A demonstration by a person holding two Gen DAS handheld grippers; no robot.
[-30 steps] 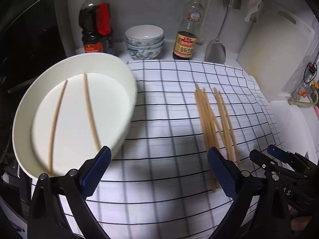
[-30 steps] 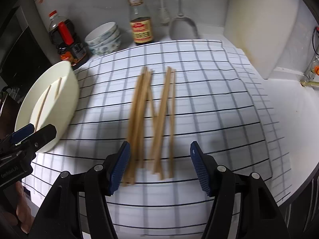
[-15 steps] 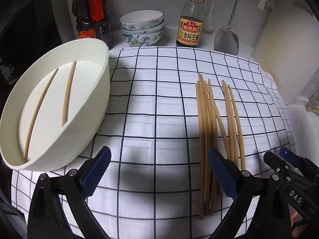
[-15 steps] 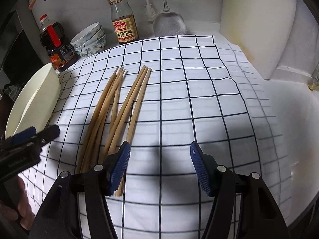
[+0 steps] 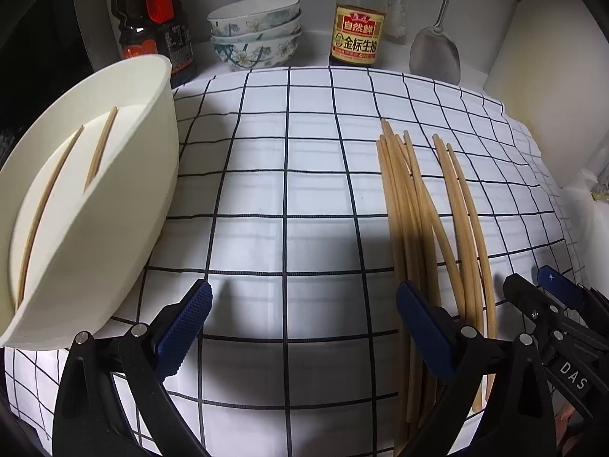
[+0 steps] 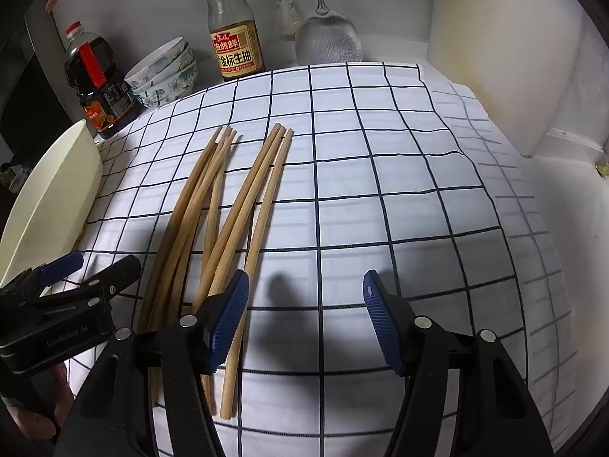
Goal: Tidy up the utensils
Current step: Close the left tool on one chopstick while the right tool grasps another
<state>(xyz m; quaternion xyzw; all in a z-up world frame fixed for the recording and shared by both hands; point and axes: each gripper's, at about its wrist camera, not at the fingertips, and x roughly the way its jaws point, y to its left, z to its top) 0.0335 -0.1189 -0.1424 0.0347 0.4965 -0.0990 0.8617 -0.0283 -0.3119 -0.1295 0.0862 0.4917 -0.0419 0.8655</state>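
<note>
Both grippers, left (image 5: 302, 323) and right (image 6: 304, 316), hover jaws spread, empty, above loose chopsticks (image 6: 228, 205). Only the left view shows two chopsticks inside the bowl (image 5: 125, 198).

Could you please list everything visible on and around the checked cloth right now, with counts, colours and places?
Loose chopsticks: about seven, tan, on cloth.
Chopsticks in dish: two, tan.
Oval dish: one, cream, cloth's left edge.
Checked cloth: one, white, dark lines.
Bowls: three stacked, floral, back.
Sauce bottles: two, back.
Spatula: one, metal, against wall.
Cutting board: one, pale, right.
Left gripper: open, empty.
Right gripper: open, empty.
</note>
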